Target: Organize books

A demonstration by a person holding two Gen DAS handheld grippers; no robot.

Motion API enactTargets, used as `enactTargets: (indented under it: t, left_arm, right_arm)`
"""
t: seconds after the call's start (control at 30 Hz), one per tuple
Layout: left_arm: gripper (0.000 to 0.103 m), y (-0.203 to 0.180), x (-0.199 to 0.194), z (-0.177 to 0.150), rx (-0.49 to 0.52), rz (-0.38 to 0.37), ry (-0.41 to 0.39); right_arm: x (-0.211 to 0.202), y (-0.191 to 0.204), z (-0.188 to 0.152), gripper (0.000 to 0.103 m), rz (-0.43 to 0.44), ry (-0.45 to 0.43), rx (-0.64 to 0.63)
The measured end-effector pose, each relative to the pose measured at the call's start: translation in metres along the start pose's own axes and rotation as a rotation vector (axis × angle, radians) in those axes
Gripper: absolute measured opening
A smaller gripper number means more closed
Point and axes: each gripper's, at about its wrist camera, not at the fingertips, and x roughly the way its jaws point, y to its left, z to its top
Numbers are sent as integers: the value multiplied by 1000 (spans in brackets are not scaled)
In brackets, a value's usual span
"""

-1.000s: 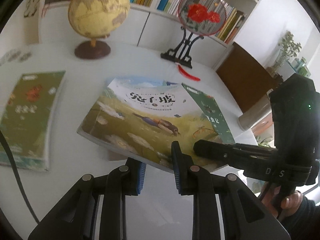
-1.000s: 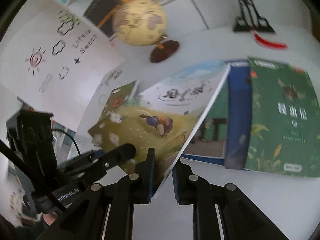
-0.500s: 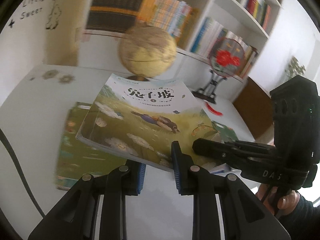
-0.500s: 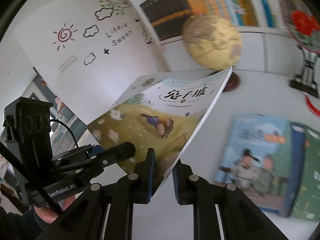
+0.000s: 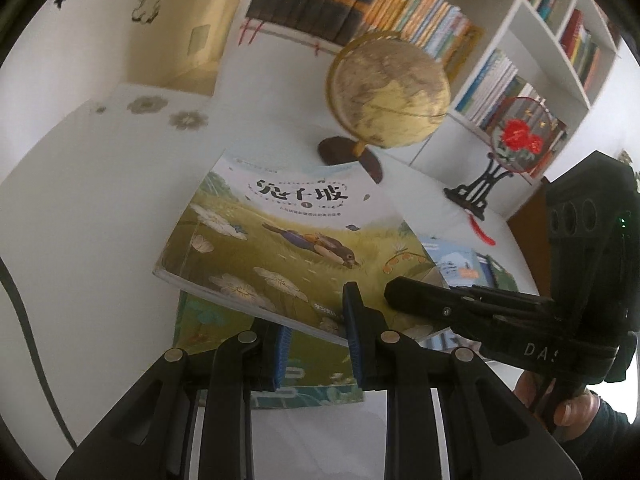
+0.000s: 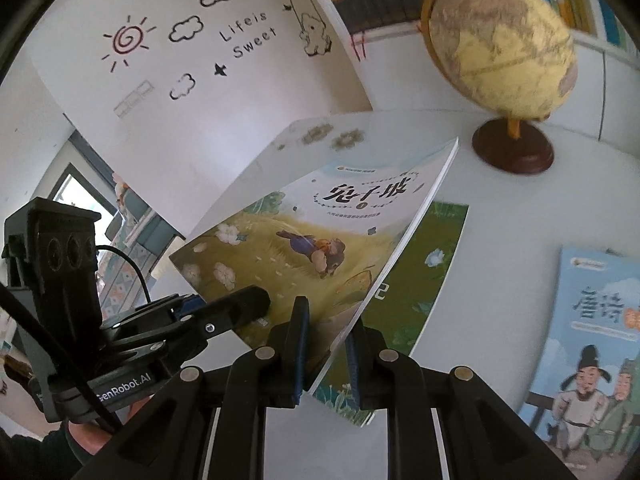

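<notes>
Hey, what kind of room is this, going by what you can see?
Probably a child's study or reading room: a white bookshelf packed with colourful books, a globe on the white table, and cartoon wall stickers reading "Life is Sweet".

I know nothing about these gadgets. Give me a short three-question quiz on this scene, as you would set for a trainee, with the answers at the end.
1. True or false: only one gripper grips the rabbit book.
2. What lies on the table directly below the held book? A) a green book B) a blue book C) nothing
3. Fill in: the round yellow object standing beyond the book is a ____.

Key:
1. False. The left gripper and the right gripper both clamp its near edge.
2. A, the green book; the blue book lies off to the side.
3. Globe.
</notes>
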Motion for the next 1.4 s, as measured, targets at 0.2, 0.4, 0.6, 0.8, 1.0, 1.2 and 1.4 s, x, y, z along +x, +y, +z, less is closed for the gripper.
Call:
enactTargets:
  t: [0.2,0.4,0.6,0.8,1.0,1.2,1.4]
  left_arm:
    - [21,16,12,-12,-29,-8,43]
    - [24,24,16,-21,-46,-13,85]
    - [28,32,19,-37,-55,14,144]
    - [26,49,9,-58,-75,78,196]
    - [26,49,-12,-64,-86,94,188]
    - [26,18,-26,-50,-43,48,163]
    - [26,-55,-40,-22,163,58,171]
  right_arm:
    - [27,-8,-6,16,18,41,55]
    - [37,-13,-15,17,34,70,109]
    - [47,-20,-25,17,26,115,146]
    - [56,-22,-33,24,-6,212,144]
    - [44,-19,-47,24,-38,244,130]
    - [-12,-18,-63,24,-35,144,176]
    - [-69,-31,-71,24,-13,-7,260]
